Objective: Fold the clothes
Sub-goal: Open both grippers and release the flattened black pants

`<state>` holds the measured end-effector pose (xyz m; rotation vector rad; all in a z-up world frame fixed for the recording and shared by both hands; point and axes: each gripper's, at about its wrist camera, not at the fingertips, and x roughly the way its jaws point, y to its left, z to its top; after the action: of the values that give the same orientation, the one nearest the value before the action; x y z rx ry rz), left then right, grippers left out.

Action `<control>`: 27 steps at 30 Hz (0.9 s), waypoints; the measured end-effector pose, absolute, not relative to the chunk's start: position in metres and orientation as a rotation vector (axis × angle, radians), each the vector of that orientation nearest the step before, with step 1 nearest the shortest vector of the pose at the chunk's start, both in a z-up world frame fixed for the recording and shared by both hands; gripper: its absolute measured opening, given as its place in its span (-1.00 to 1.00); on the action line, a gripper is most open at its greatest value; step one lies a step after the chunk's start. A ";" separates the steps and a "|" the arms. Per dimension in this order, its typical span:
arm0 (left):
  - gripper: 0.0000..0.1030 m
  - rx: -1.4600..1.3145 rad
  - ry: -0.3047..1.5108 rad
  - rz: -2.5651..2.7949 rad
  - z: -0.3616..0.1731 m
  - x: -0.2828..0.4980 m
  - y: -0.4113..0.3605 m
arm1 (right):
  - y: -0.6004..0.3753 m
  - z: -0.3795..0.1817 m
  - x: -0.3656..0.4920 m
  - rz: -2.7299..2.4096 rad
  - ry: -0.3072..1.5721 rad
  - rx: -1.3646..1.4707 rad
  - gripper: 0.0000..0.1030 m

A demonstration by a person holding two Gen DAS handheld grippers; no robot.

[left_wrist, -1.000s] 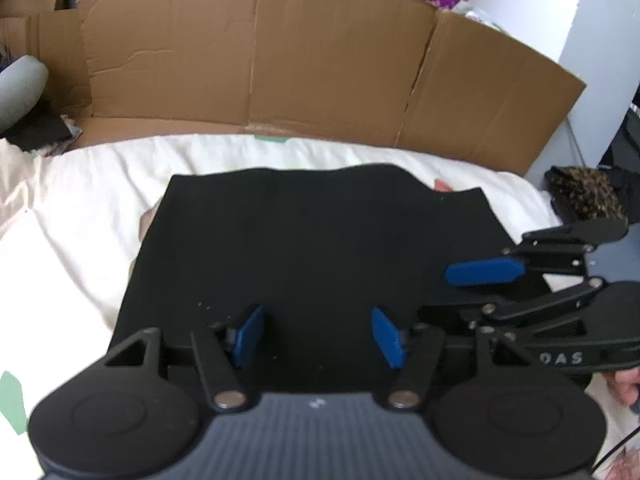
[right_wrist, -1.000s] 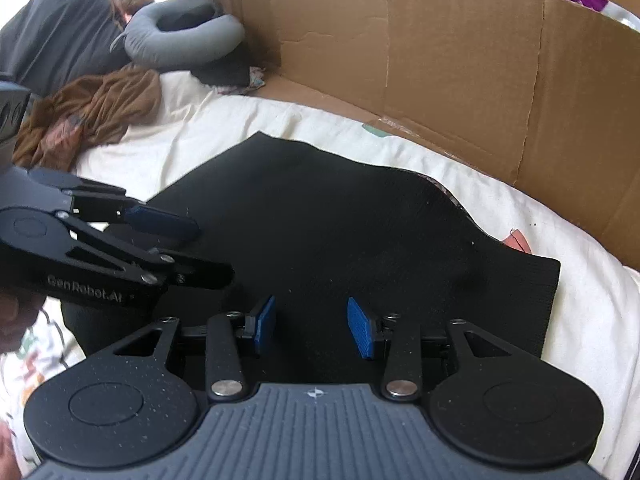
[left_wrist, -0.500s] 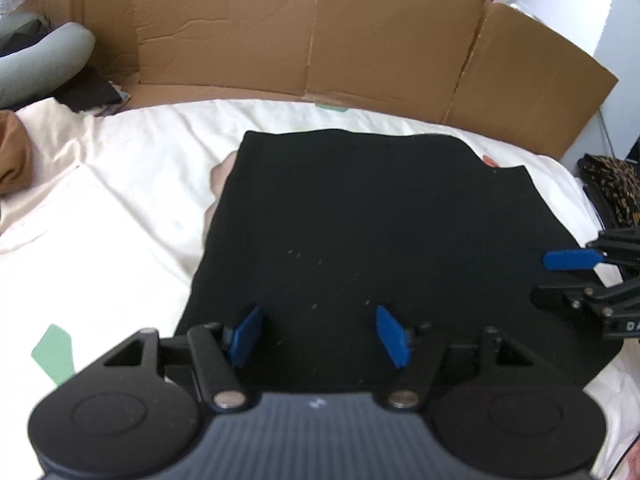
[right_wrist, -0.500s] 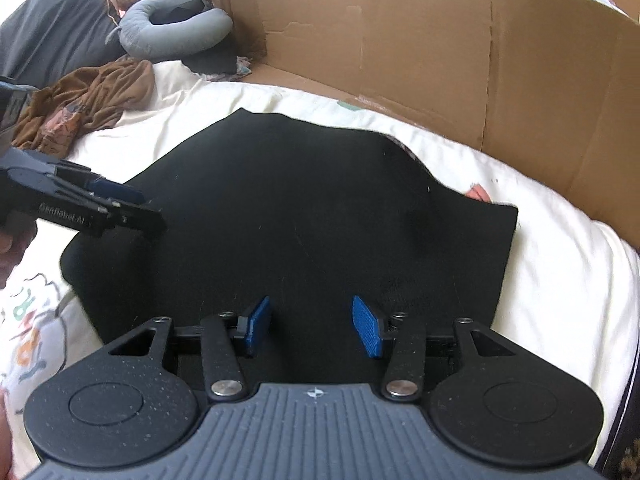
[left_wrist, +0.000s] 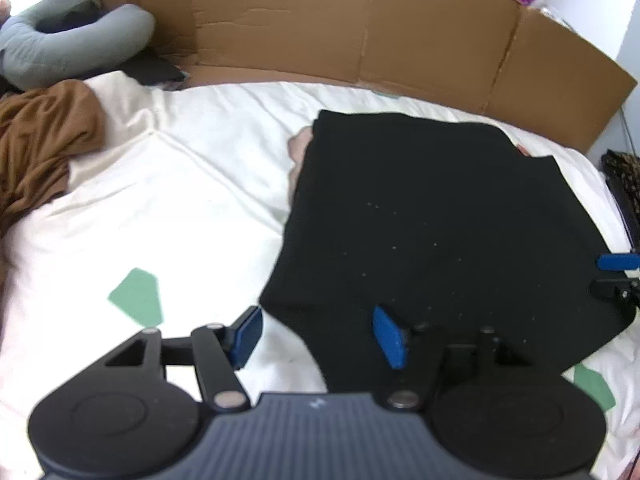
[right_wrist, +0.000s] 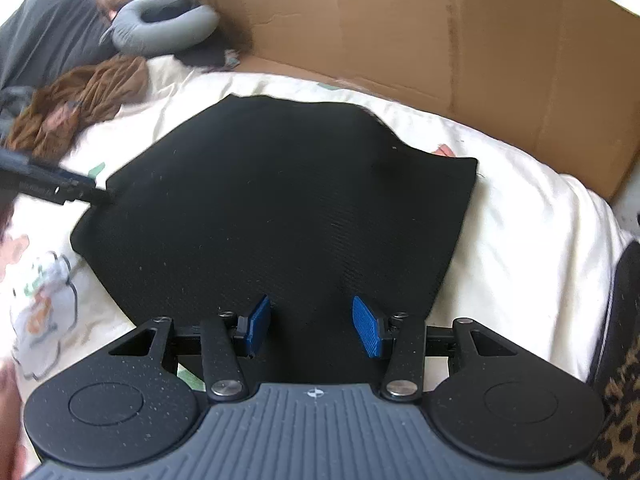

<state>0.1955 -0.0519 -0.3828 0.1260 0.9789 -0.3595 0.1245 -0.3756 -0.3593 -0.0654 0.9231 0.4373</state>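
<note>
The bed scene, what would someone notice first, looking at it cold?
A black garment lies spread flat on the cream bedsheet, filling the middle of both wrist views. The left gripper hovers open over its near left corner, and the right gripper stands open above its near edge. Behind runs a brown cardboard wall, with a crumpled brown cloth and a grey ring pillow off to the far left.

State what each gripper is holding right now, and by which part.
Nothing is held. The left gripper and right gripper stand open over the black garment, pads pinching none of it.
</note>
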 end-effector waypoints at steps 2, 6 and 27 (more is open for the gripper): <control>0.23 0.112 0.968 -0.351 -0.377 0.192 -0.048 | -0.380 -0.353 0.121 0.421 0.915 -0.039 0.02; 0.23 0.086 0.952 -0.361 -0.368 0.188 -0.049 | -0.378 -0.344 0.117 0.425 0.896 -0.020 0.02; 0.22 0.090 1.009 -0.428 -0.402 0.153 -0.070 | -0.346 -0.365 0.093 0.530 0.932 -0.126 0.01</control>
<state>0.1532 -0.0695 -0.4022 0.0895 1.0090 -0.4280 0.0926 -0.3457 -0.3645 -0.1260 0.9322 0.5300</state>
